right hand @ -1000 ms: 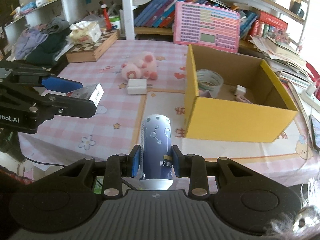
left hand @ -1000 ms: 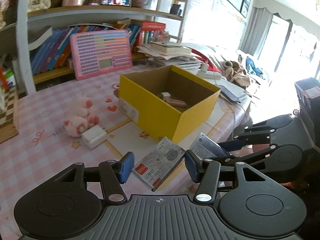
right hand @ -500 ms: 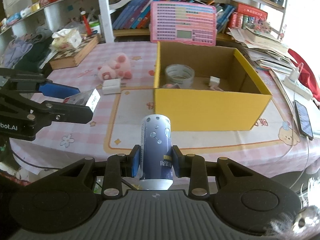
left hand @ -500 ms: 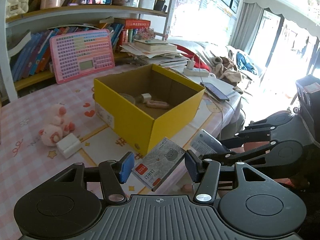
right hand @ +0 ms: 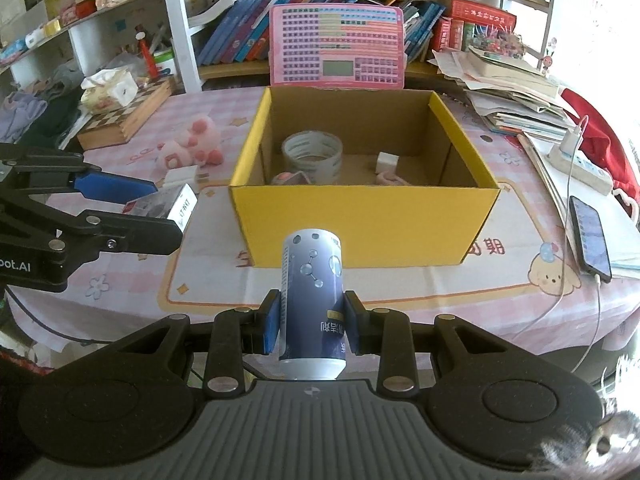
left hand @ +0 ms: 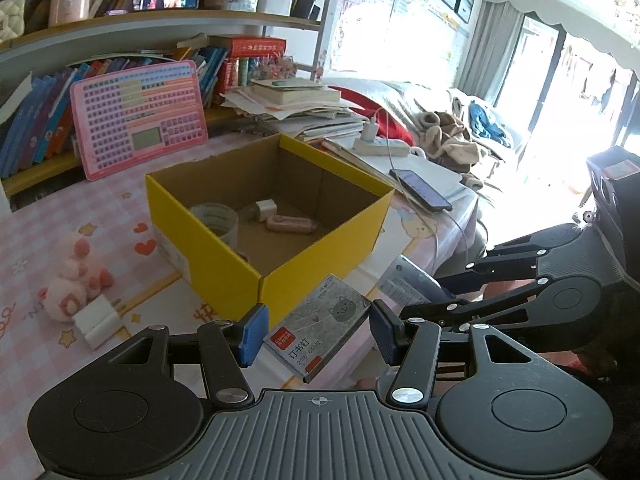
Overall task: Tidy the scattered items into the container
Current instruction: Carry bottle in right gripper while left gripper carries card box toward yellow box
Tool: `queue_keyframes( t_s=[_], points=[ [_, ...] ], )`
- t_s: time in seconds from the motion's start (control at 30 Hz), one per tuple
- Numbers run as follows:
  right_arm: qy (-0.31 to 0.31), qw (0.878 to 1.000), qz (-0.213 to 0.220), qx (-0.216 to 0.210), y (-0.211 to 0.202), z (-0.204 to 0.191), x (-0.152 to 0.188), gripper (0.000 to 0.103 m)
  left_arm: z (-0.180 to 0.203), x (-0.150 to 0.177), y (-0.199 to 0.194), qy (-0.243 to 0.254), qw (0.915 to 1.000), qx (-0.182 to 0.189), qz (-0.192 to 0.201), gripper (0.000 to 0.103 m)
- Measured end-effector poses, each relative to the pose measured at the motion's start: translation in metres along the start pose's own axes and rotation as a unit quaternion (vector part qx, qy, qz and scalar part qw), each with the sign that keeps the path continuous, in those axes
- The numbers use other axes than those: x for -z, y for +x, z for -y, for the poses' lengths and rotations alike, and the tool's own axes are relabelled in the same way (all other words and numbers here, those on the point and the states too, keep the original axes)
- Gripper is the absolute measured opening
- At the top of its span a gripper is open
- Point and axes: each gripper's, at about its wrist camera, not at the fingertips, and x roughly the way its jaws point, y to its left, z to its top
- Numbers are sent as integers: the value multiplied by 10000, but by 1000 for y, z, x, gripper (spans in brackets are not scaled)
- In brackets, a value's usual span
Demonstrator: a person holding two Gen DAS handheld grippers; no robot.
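Observation:
My left gripper (left hand: 316,334) is shut on a grey staple box (left hand: 316,330), held in the air at the near corner of the yellow cardboard box (left hand: 320,256). The staple box also shows in the right wrist view (right hand: 168,206). My right gripper (right hand: 312,328) is shut on a dark blue can (right hand: 314,296), held in front of the yellow box (right hand: 364,228). The box holds a tape roll (right hand: 312,154), a small white cube (right hand: 387,161) and a pink item (left hand: 292,224). A pink plush toy (left hand: 74,284) and a white charger (left hand: 96,320) lie on the table left of the box.
A pink keyboard toy (right hand: 336,46) leans on the bookshelf behind the box. A chessboard (right hand: 128,114) with a tissue pack sits at the left. A phone (right hand: 590,230), a power strip (right hand: 580,162) and stacked papers (right hand: 512,92) are at the right. The table edge is close below both grippers.
Both grippers have swung round towards the yellow box with their loads still held. The box now sits more central and larger in both views.

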Motion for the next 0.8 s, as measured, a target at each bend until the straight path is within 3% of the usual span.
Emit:
queue_keyframes(
  t_s=[0.8],
  points=[
    [-170, 9992, 169, -329, 19, 85, -25, 30, 29, -54, 59, 71, 9988, -447, 177, 55]
  ],
)
